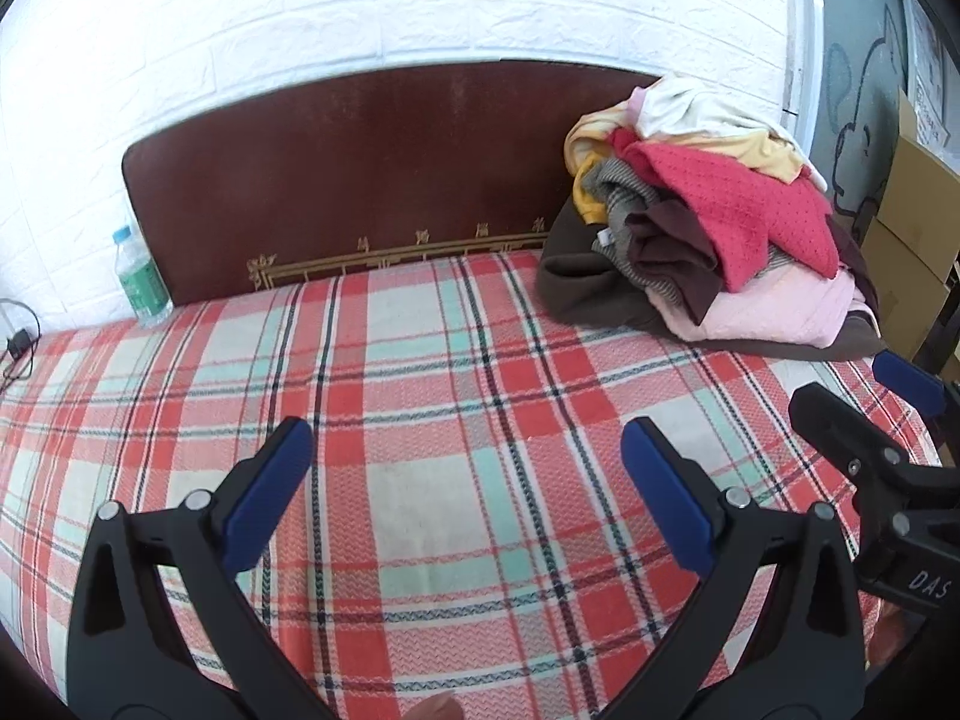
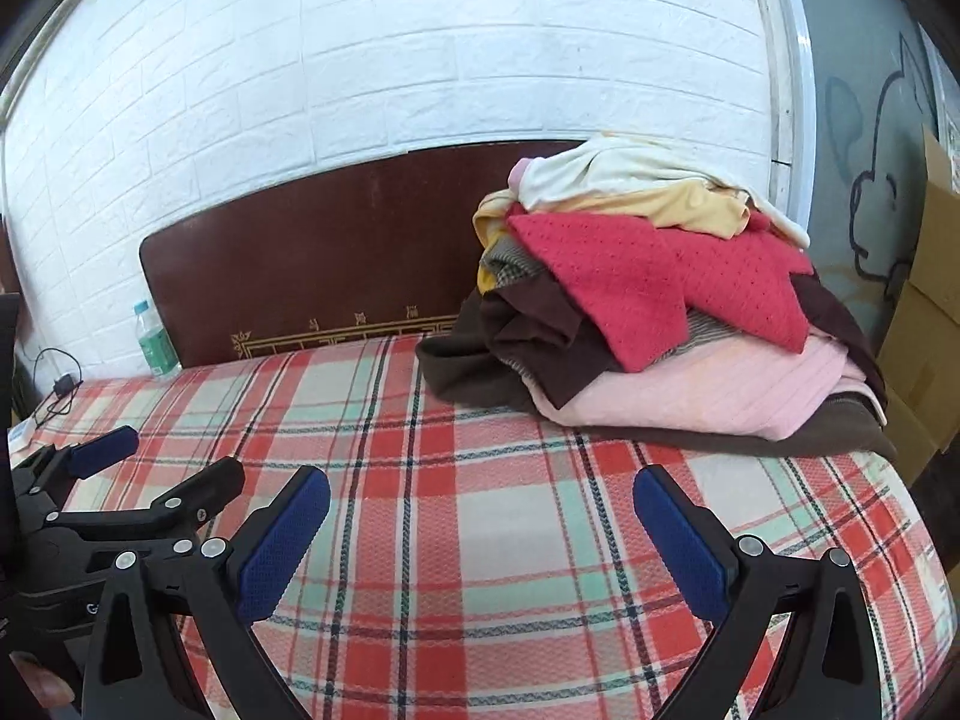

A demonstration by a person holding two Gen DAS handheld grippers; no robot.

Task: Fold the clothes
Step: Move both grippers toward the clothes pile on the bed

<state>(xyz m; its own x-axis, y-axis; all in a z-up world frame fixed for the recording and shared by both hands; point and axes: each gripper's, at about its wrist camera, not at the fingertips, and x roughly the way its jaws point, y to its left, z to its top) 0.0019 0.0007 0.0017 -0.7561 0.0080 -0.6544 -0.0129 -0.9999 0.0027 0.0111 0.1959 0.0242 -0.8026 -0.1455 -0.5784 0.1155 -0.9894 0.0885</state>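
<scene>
A red, white and mint plaid is shown on the bedspread (image 1: 420, 360); red, pink, brown, yellow and cream are seen in the clothes pile (image 2: 660, 312).
</scene>
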